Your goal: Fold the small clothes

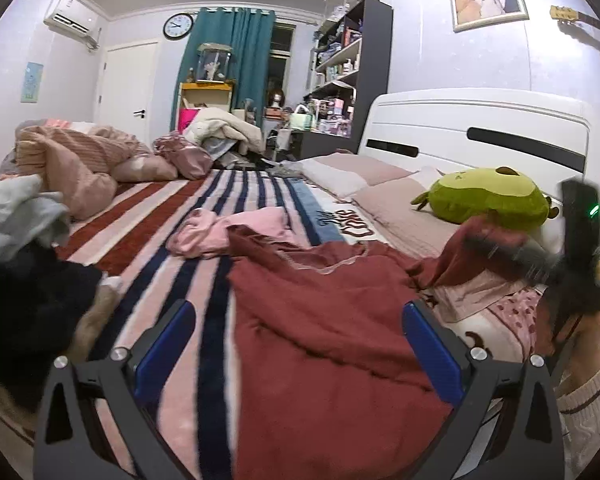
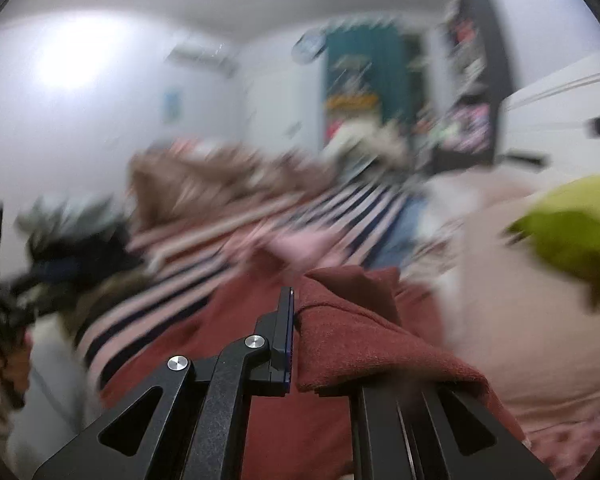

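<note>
A dark red garment (image 1: 324, 320) lies spread and crumpled on the striped bedcover (image 1: 188, 280). My left gripper (image 1: 296, 344) is open above its near part, blue pads wide apart, holding nothing. My right gripper (image 2: 300, 320) is shut on a corner of the red garment (image 2: 352, 320) and lifts it; the cloth drapes over its right finger. In the left wrist view the right gripper (image 1: 540, 256) shows blurred at the right with the raised red corner. A pink garment (image 1: 220, 232) lies crumpled beyond the red one.
A heap of grey, black and tan clothes (image 1: 24, 264) lies at the left. A green plush toy (image 1: 488, 196) rests on the pillows by the white headboard (image 1: 480, 128). A rumpled pink duvet (image 1: 80, 164) lies at the far left. The right wrist view is motion-blurred.
</note>
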`<state>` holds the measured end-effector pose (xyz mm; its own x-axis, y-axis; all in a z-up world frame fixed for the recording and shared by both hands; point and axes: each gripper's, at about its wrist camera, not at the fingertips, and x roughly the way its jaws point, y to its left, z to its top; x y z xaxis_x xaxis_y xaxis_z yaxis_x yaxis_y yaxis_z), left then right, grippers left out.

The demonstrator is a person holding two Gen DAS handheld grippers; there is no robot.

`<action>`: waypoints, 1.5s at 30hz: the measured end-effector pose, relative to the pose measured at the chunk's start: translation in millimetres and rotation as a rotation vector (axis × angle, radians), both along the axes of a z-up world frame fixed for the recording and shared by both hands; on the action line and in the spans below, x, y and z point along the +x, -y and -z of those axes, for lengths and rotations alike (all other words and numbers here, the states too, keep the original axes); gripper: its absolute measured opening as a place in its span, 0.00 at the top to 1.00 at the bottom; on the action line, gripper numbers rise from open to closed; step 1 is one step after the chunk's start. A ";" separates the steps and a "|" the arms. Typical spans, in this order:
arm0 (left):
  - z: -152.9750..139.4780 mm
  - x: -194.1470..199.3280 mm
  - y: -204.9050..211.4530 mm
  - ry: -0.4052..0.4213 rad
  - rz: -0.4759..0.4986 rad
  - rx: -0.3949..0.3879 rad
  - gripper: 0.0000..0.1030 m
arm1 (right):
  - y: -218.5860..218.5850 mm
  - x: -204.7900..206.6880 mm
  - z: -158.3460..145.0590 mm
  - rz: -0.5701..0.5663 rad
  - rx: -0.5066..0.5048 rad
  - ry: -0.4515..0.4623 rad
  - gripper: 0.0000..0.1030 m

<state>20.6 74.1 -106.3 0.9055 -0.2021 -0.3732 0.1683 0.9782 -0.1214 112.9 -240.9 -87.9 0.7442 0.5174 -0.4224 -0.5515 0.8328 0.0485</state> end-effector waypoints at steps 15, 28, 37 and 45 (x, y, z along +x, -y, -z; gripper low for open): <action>18.8 -0.8 -45.4 -0.032 -0.043 -0.030 0.01 | -30.3 2.1 79.5 -0.082 0.017 -0.322 0.42; 24.0 11.8 -38.4 -0.042 -0.024 -0.042 0.01 | 34.7 24.1 91.0 0.123 0.352 -0.517 0.35; 17.1 8.0 -37.3 -0.027 -0.034 -0.039 0.01 | -7.5 33.7 50.7 0.049 0.319 -0.307 0.96; 13.2 5.7 -44.1 -0.015 -0.061 -0.034 0.01 | -103.7 -10.2 63.1 -0.346 0.105 -0.323 0.97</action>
<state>26.3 118.2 -119.5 0.9109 -0.1599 -0.3803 0.1067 0.9818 -0.1572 102.7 -137.3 -151.0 0.3609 0.7633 -0.5358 -0.7381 0.5850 0.3362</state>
